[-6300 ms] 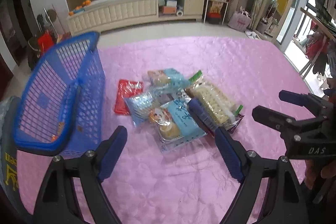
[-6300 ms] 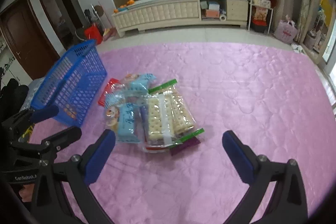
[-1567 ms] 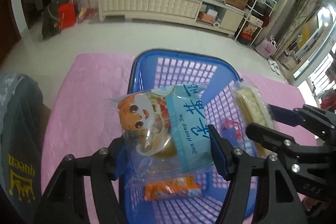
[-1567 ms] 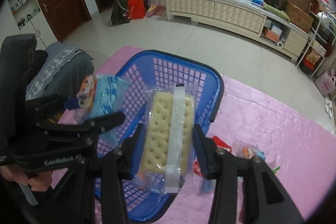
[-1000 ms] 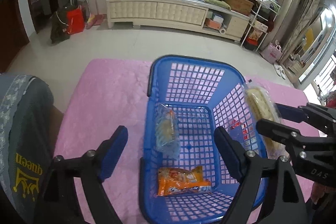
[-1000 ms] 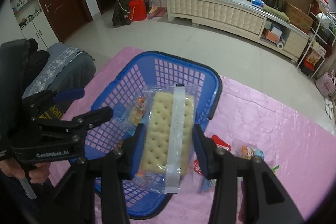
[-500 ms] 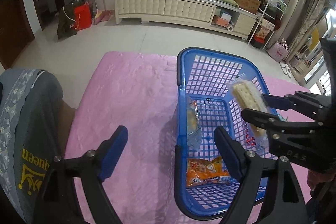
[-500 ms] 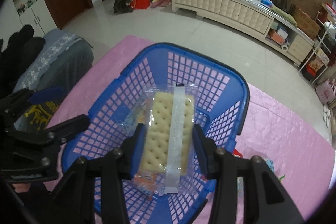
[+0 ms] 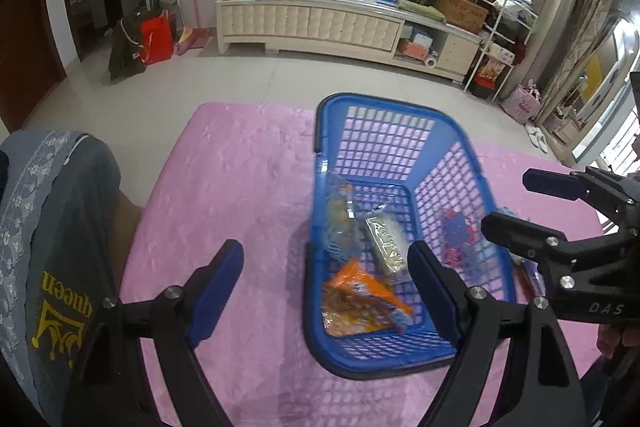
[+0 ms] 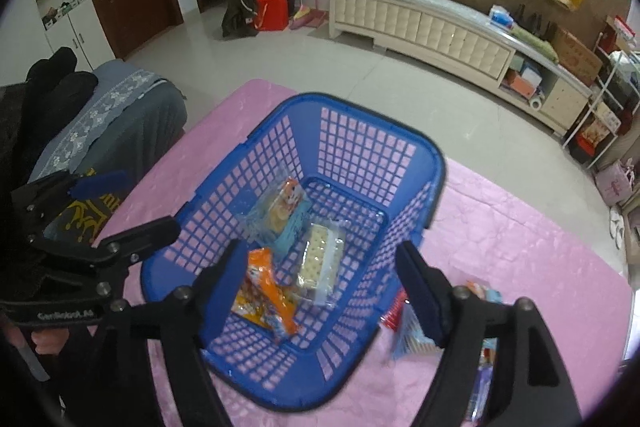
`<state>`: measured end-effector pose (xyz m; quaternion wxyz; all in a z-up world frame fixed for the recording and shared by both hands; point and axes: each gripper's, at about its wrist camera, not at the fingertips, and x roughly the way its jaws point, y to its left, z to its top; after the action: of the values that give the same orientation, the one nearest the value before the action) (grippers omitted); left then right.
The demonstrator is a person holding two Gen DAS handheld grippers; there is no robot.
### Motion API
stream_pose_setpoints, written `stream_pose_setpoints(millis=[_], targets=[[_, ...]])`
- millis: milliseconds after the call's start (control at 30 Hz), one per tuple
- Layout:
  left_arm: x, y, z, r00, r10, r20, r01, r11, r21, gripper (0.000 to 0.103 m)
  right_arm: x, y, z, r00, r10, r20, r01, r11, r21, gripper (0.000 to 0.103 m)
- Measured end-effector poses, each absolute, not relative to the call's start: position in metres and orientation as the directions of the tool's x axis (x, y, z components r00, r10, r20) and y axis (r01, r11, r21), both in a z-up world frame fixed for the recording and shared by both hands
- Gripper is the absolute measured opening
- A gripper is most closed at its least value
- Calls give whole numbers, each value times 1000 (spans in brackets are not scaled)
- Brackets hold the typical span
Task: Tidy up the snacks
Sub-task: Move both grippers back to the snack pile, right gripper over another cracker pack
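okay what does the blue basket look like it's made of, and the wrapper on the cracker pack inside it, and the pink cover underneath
Blue basket: looks like rigid moulded plastic, slightly glossy; its walls and floor are an even open grid.
Cracker pack wrapper: seems thin clear plastic film; the pale crackers show through, and it catches glare.
Pink cover: probably satin-like quilted fabric; a soft sheen with a stitched, puckered pattern.

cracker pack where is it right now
In the right wrist view the cracker pack lies on the floor of the blue basket, right of the orange snack bag and just below the cartoon-print cake pack.
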<state>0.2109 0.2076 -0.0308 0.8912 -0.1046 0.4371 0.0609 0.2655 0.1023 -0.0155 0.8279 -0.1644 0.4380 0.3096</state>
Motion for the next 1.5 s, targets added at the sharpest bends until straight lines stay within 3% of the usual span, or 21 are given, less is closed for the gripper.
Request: stream_pose_setpoints(millis=[667, 800, 967, 1500], targets=[[199, 102, 8, 647, -30, -762, -65, 993, -94, 82, 248, -19, 19, 460, 420, -782, -551, 826, 120, 82], [204, 75, 5, 637, -44, -770, -22, 997, -76, 82, 247, -46, 18, 474, 411, -779, -512, 848, 136, 86], [215, 44, 0, 618, -73, -782, 25, 997, -73, 82, 248, -77, 11, 487, 373, -790, -482, 869, 112, 99], [246, -33, -50, 507, -120, -854, 106, 991, -77, 82, 257, -157, -36, 473, 252, -844, -396, 917, 52, 102]])
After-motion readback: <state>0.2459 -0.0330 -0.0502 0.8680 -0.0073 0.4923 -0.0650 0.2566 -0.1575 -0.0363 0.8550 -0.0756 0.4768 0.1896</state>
